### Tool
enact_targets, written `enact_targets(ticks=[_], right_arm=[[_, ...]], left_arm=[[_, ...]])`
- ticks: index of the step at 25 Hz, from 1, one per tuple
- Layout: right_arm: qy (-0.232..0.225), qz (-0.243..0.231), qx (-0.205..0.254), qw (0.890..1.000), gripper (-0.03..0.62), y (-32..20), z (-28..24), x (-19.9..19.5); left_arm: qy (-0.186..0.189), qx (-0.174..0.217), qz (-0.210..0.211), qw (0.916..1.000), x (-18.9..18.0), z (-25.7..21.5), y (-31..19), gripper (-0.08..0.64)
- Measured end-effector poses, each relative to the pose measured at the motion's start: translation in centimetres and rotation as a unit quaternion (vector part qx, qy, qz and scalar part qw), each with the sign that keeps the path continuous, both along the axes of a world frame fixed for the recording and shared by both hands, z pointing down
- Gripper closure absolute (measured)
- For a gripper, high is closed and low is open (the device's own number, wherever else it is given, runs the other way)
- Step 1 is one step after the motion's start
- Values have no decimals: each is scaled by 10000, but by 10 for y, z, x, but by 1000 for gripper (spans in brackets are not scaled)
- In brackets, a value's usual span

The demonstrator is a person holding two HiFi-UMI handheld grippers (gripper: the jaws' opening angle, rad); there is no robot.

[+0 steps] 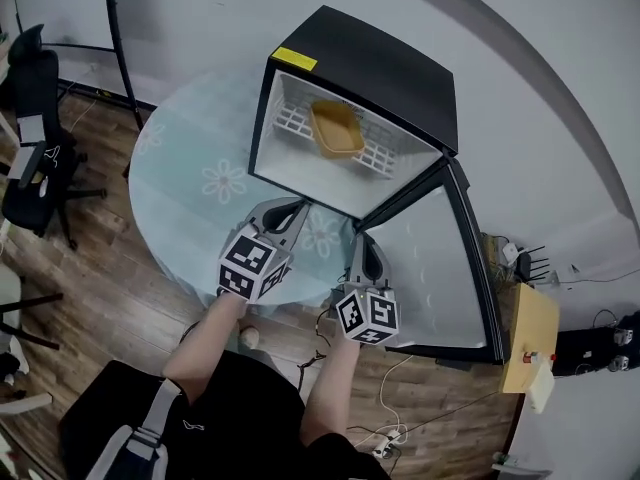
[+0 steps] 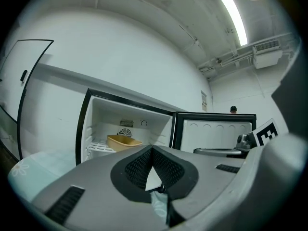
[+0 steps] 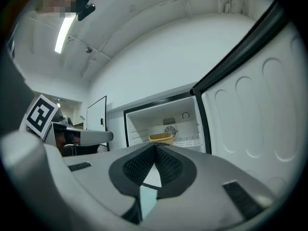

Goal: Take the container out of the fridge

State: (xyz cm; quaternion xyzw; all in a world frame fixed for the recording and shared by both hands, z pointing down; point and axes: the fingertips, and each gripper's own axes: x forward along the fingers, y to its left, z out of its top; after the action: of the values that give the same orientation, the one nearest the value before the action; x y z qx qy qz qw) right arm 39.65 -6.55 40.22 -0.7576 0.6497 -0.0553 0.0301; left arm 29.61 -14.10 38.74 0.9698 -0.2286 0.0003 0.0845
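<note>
The left tool (image 1: 292,208) is clenched and empty, short of the fridge (image 1: 400,68) on the tabletop (image 1: 190,188). The container (image 1: 336,129) sits on the wire shelf (image 1: 290,120) inside. A tool should unclench before reaching straight in. The right tool (image 1: 363,246), also clenched on nothing, hangs beside the open door (image 1: 440,268), which crowds that side.

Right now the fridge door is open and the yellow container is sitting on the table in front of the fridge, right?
Not quite. The fridge door is open, but the yellow container isn't on the table. It sits inside the fridge, on the white wire shelf. The head view shows this best.
</note>
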Motion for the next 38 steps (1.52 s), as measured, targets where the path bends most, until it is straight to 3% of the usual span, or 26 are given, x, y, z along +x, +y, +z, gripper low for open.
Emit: enact_targets(ticks=[5,15,20,29,38], right_arm=[[-146,39,-70,9999,586,-18,15,9],[-185,136,-80,9997,584,-88,17,11],[-179,126,-280,9994,530,-118,26,10],[-319,944,-537,9936,412,-165,20,48],[-401,1308,-553,9891,413,-208,7,68]], left_arm=[[-167,-70,335,9993,20,16,-6,560],[-204,-310,341,9987,26,33,-57,560],[-136,-547,263,9981,22,49,-87,560],[84,-681,494,9964,35,47,-111,560],[146,-845,594,9945,47,54,-137,560]])
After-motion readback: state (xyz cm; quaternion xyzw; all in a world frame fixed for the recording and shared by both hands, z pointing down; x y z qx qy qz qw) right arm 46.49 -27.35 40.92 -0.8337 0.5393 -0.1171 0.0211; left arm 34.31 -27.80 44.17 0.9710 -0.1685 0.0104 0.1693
